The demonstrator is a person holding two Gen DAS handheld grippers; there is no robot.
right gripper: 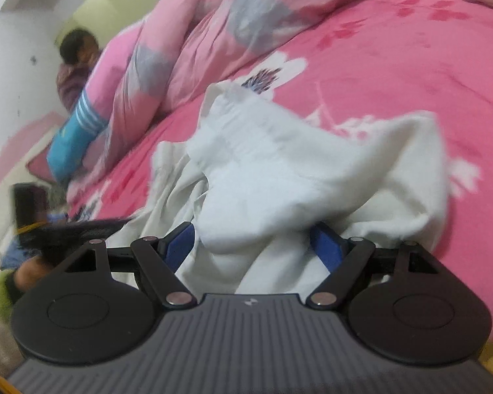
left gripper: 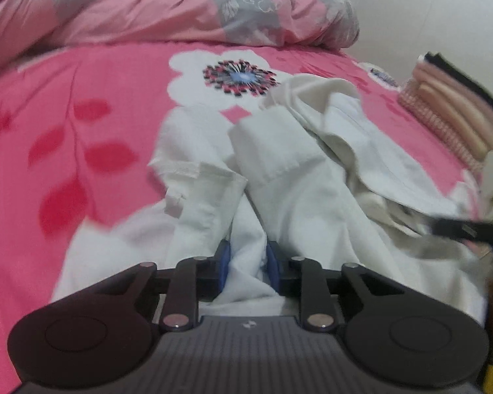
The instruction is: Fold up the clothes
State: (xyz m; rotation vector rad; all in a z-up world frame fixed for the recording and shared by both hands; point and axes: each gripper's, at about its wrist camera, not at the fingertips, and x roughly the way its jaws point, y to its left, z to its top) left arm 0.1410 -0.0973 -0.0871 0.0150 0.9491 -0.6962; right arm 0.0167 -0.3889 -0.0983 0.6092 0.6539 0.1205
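Closest to the left camera, the left gripper (left gripper: 247,264) has its blue pads (left gripper: 224,262) drawn close together with a fold of the white garment (left gripper: 295,177) pinched between them. That cloth bunches up through the narrow gap and spreads away toward 12 o'clock, crumpled, with a hemmed cuff or leg end lying just past the fingers. It lies on the pink bedspread (left gripper: 82,98), whose big white flower print (left gripper: 226,75) sits at 12 o'clock beyond the cloth. A heaped pink and grey quilt (left gripper: 180,6) fills the far side at 11 to 12 o'clock. At 2 o'clock, near the bed's edge, stands a stack of folded clothes (left gripper: 453,111), well apart from the white one. The blurred dark tip of the right gripper (left gripper: 460,228) reaches onto the cloth from 3 o'clock.

From the right camera, the right gripper (right gripper: 256,244) stands wide open. The garment (right gripper: 312,170) humps up between its blue pads (right gripper: 327,246), but they do not press on it. The same bedspread (right gripper: 394,65) runs off to 1 o'clock, the quilt (right gripper: 197,39) to 11 o'clock. Beyond it, at 10 o'clock, a person (right gripper: 77,65) sits by the wall, blurred. The other gripper (right gripper: 75,226) shows as a dark smear at 9 o'clock.
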